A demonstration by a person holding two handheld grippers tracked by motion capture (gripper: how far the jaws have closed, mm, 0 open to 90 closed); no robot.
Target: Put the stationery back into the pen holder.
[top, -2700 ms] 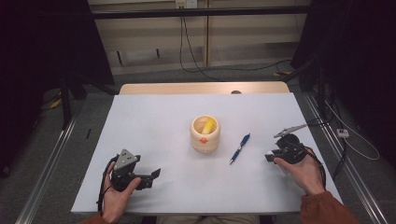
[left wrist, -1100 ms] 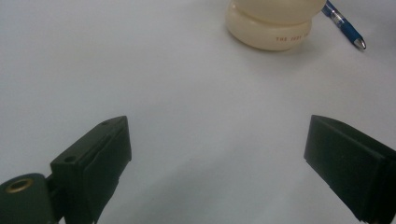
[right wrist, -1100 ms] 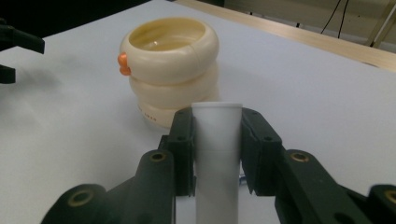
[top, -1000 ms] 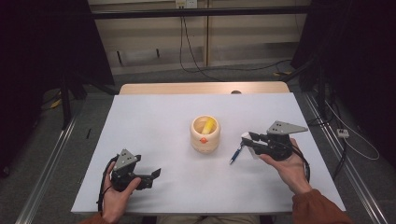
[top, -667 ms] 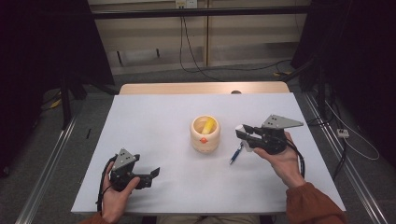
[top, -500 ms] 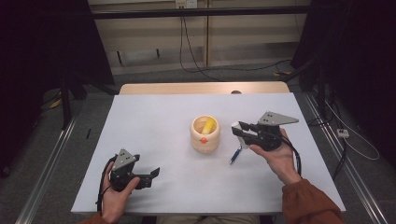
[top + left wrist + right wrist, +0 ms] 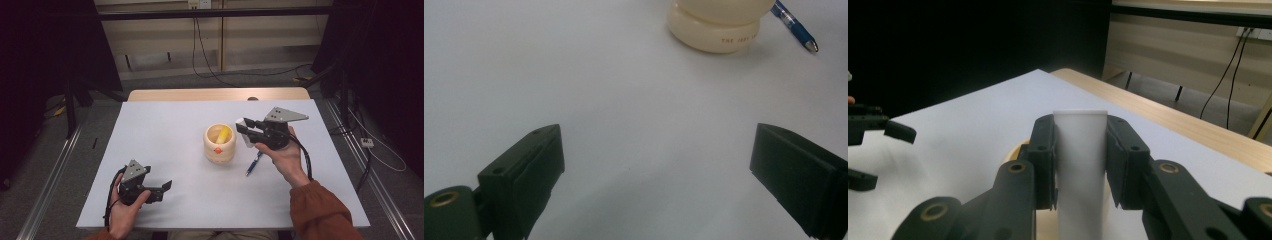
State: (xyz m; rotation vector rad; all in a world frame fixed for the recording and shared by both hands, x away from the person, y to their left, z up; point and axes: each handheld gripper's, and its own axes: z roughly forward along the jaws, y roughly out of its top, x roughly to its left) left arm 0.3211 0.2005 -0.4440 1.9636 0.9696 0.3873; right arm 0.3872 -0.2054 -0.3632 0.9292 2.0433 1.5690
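High view, table: I see a white rectangular tabletop (image 7: pixel 165 130) with a wooden strip along its far edge.
Holder: a cream, round ceramic pot (image 7: pixel 220 144) stands near the middle of my table, an orange mark on its front and something yellow inside.
Pen: a blue ballpoint pen (image 7: pixel 254 164) lies flat just right of the pot, apart from it.
Right gripper (image 7: pixel 245 131): I hold it raised beside the pot's right rim, jaws pointing left at the pot.
Right jaws: partly closed, pads pressing both sides of a white, plain cylindrical stick (image 7: pixel 1081 170), which stands upright between them in the right gripper view.
Left gripper (image 7: pixel 161 188): it rests low at the near left of the table in my left hand (image 7: pixel 124 210).
Left jaws: wide apart, nothing between them, bare tabletop ahead.
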